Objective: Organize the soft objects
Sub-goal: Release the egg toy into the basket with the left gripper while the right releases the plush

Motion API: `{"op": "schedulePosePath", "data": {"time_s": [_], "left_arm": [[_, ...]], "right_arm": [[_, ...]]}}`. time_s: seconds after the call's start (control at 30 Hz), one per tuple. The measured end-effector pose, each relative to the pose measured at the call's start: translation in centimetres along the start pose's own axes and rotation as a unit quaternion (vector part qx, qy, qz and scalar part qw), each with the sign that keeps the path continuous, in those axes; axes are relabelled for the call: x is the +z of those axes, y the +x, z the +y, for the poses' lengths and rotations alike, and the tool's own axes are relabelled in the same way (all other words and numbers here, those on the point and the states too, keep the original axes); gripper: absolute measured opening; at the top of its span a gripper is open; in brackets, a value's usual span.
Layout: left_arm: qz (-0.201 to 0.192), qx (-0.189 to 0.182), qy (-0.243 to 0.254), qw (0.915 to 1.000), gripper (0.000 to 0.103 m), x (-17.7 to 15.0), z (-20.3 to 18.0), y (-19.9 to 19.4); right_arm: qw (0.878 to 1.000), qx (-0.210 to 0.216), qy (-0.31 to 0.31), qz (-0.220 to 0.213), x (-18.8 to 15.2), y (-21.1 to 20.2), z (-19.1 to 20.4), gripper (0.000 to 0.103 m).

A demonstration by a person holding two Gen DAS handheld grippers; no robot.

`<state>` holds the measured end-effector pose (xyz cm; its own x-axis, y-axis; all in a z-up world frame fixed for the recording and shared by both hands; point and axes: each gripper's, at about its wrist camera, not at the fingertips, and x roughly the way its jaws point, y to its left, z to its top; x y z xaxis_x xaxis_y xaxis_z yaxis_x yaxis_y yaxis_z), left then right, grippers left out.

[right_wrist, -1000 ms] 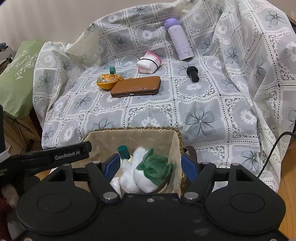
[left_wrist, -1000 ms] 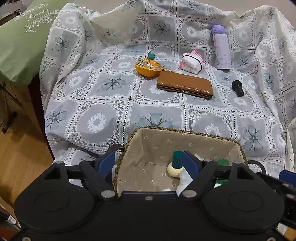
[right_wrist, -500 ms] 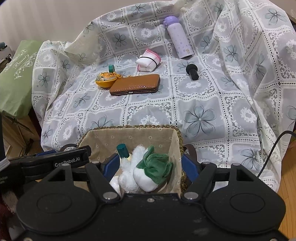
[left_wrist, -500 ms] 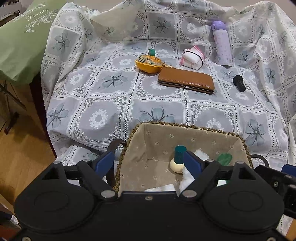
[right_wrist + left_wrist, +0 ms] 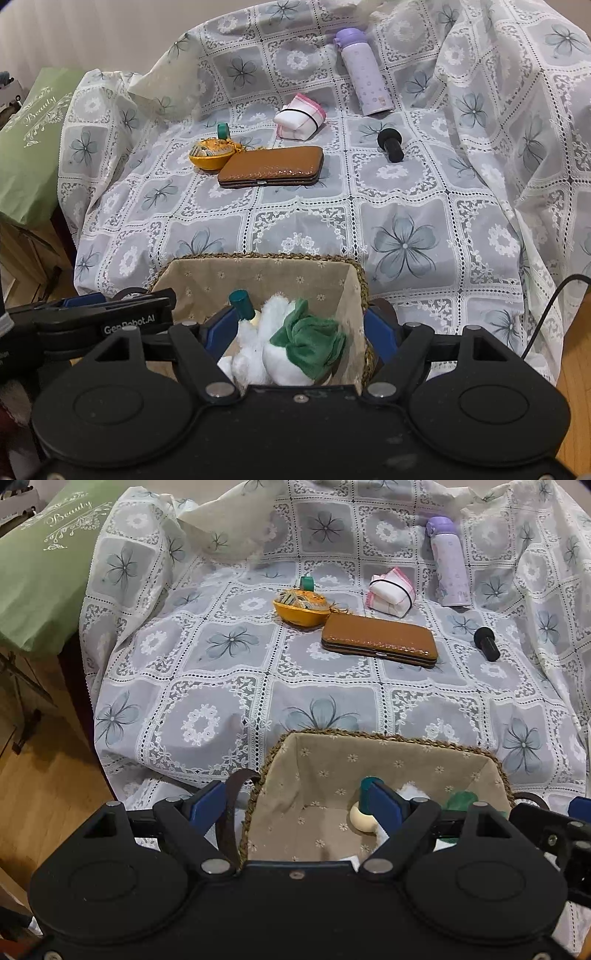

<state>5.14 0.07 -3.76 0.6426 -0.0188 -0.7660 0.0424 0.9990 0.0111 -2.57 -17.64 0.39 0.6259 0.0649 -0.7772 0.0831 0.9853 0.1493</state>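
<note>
Straddling the two ends of the lined basket (image 5: pixel 354 291), both grippers are sitting low at its near side, apparently placed there for its handles. The left gripper (image 5: pixel 295 805) has just been opening its jaws; one blue finger (image 5: pixel 207 805) is standing outside the basket by the dark strap handle (image 5: pixel 231 812) and the other inside, and whether either is touching the wall cannot be told. The right gripper (image 5: pixel 301 330) is standing with its jaws apart too, one finger inside the basket and one outside the woven rim. Between them the white and green plush toy (image 5: pixel 295 350) is lying loose on the lining, pressed by neither pad, beside a small green-capped bottle (image 5: pixel 243 306). Well beyond the basket on the flowered cloth (image 5: pixel 406 229), the folded white cloth bundle (image 5: pixel 299 118) is waiting, probably the next soft thing to collect.
</note>
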Motion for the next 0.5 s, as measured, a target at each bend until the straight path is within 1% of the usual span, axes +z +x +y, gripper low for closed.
{"op": "schedulePosePath", "data": {"time_s": [0.3,0.5], "left_arm": [[0.001,0.005,-0.003,1.0000,0.080,1.5,0.7,0.9],[0.003,0.005,0.001,1.0000,0.080,2.6,0.9,1.7]], "right_arm": [[1.000,-0.001,-0.002,0.003,1.5,1.0,0.3,0.075],[1.000,-0.005,-0.001,0.016,2.7,2.4,0.3,0.076]]}}
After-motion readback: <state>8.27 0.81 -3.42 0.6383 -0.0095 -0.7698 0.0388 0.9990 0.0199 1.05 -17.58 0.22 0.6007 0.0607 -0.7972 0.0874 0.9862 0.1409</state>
